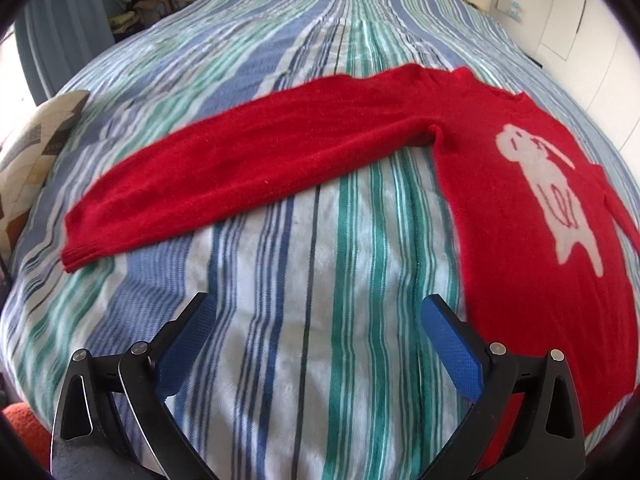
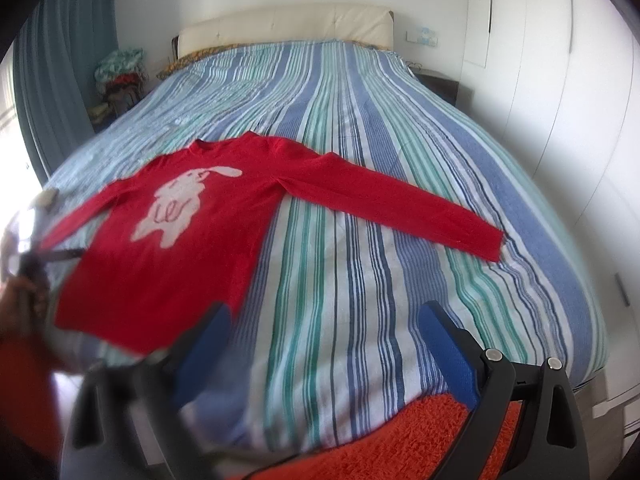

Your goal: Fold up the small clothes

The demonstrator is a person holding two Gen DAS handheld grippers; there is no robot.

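Observation:
A red long-sleeved sweater (image 1: 512,208) with a white rabbit print lies flat, face up, on the striped bed cover (image 1: 312,280). Its left sleeve (image 1: 248,168) stretches out to the left. In the right wrist view the sweater (image 2: 224,216) lies left of centre and its right sleeve (image 2: 400,208) stretches out to the right. My left gripper (image 1: 318,312) is open and empty, above the cover near the sweater's lower left edge. My right gripper (image 2: 326,320) is open and empty, off the bed's foot, to the right of the hem. The other gripper shows blurred at the left edge (image 2: 28,264).
A patterned cushion (image 1: 32,148) lies at the bed's left edge. A pile of clothes (image 2: 120,68) stands by the curtain at the back left. The cream headboard (image 2: 288,24) is at the far end. White wardrobe doors (image 2: 560,120) run along the right. An orange rug (image 2: 400,440) lies below.

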